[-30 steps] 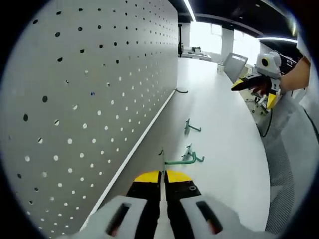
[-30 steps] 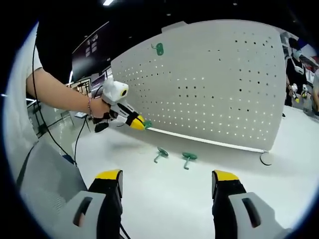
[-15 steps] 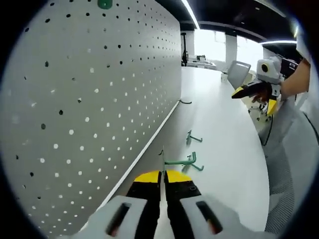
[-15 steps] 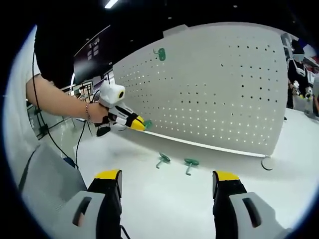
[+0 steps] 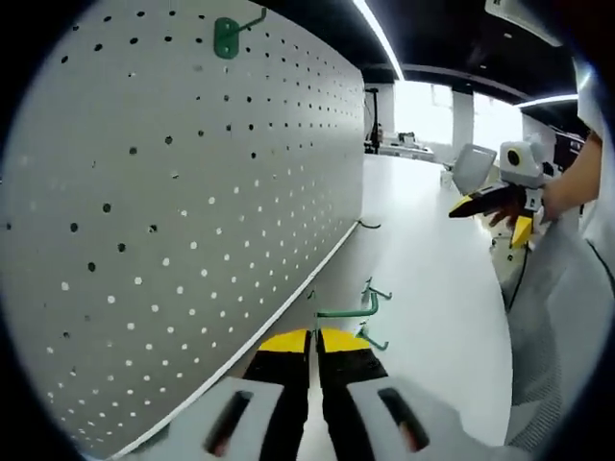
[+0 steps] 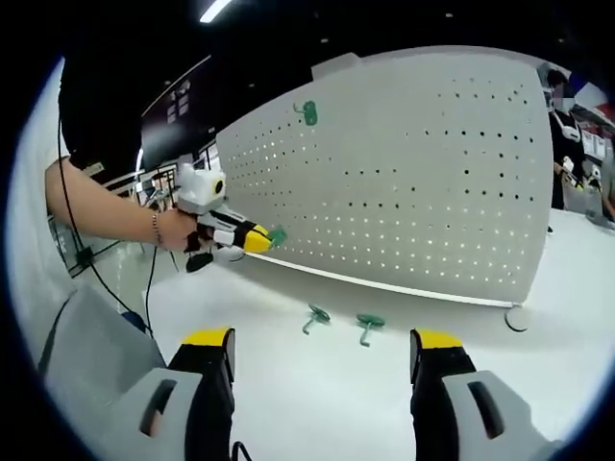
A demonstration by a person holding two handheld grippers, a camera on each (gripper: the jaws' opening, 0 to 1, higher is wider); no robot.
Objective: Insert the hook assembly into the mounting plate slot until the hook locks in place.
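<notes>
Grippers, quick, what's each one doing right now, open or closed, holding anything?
Left gripper: shut on a green hook, near the pegboard.
Right gripper: open, holding nothing.

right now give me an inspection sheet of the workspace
surface: white table, pegboard standing upright on it
job's things: green hook held in the left gripper; one hook already mounted high on the pegboard; two loose hooks lying on the table
clutter: nothing seen
grippers: left shut on the hook; right gripper open, empty
cables: black cable hanging below the left gripper
surroundings: ceiling lights, desks, people far right
</notes>
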